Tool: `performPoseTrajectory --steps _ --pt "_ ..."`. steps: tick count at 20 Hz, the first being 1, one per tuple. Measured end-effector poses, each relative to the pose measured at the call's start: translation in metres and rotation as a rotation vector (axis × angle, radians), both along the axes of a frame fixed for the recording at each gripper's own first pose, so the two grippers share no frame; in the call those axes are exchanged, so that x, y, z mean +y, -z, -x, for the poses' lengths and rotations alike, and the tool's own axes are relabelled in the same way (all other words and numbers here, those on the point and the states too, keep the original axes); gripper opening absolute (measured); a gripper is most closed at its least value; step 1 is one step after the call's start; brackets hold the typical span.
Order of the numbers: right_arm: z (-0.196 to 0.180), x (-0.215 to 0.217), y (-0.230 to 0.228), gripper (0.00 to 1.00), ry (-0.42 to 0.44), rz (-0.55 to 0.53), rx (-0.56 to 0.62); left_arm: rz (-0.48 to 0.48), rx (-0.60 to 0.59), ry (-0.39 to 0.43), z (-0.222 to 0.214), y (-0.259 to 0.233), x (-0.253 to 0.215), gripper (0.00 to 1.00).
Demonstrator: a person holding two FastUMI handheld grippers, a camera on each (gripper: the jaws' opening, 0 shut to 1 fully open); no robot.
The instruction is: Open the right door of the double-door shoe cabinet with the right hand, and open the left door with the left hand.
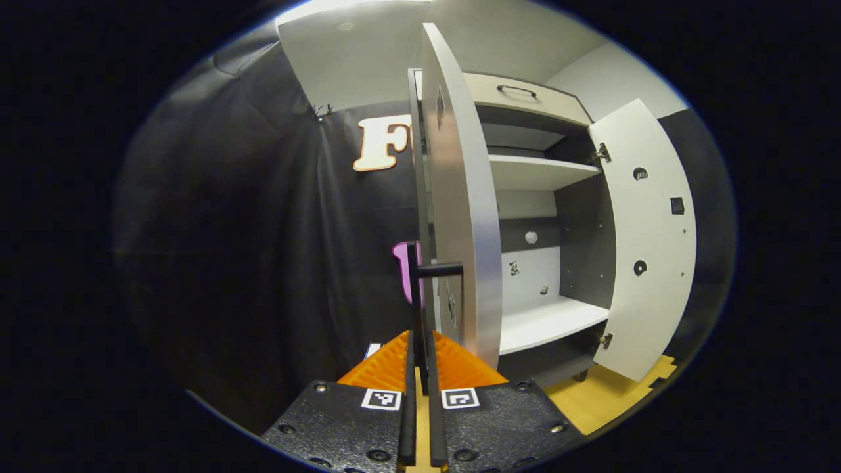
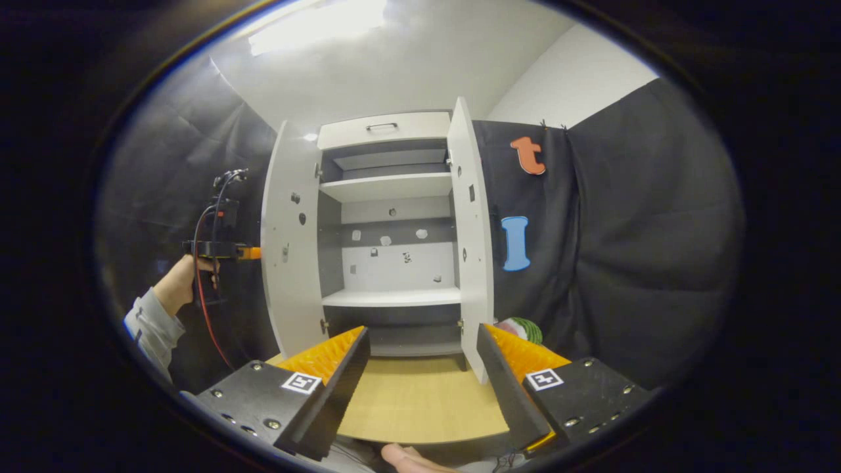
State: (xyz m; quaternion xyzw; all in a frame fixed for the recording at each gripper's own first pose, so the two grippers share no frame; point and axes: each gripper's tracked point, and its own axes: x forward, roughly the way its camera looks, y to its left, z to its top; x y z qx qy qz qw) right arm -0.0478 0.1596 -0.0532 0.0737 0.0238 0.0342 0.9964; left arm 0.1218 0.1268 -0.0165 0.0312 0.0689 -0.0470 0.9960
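With the white double-door shoe cabinet (image 2: 387, 243) showing both its right door (image 2: 472, 243) and left door (image 1: 460, 217) swung wide, the left gripper (image 1: 420, 368), jaws clamped on the slim black bar handle (image 1: 427, 272), should release squarely, while the right gripper (image 2: 420, 374) hangs back, jaws apart

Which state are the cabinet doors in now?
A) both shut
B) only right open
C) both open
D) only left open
C: in the right gripper view the left door and right door both stand swung out, shelves exposed; the left gripper is closed on the left door's handle.
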Motion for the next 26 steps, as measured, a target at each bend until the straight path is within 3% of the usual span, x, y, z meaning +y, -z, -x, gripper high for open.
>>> performPoseTrajectory --steps 4,9,12,15,18,23,26 --pt "0.000 -0.001 0.002 0.97 -0.009 -0.018 -0.001 0.004 -0.010 -0.027 0.021 0.005 0.002 0.17" --pt "-0.003 -0.001 0.010 0.95 -0.007 -0.010 0.011 0.038 -0.023 -0.017 0.072 0.004 -0.017 0.83" --pt "-0.005 -0.004 0.015 0.98 0.001 -0.012 0.026 0.053 -0.022 -0.013 0.111 0.008 -0.027 0.89" --pt "-0.005 -0.011 0.014 0.98 0.017 -0.007 0.026 0.003 0.015 -0.025 0.145 0.015 -0.042 0.98" --pt "0.000 -0.015 0.009 0.98 0.024 -0.002 0.010 0.059 0.007 0.022 0.171 0.007 -0.072 0.97" --pt "0.007 -0.032 0.003 0.94 0.061 0.012 -0.004 0.121 -0.052 -0.030 0.206 -0.003 -0.082 1.00" --pt "0.007 -0.042 0.000 0.94 0.086 0.002 -0.011 0.128 -0.086 -0.022 0.228 -0.001 -0.095 0.97"
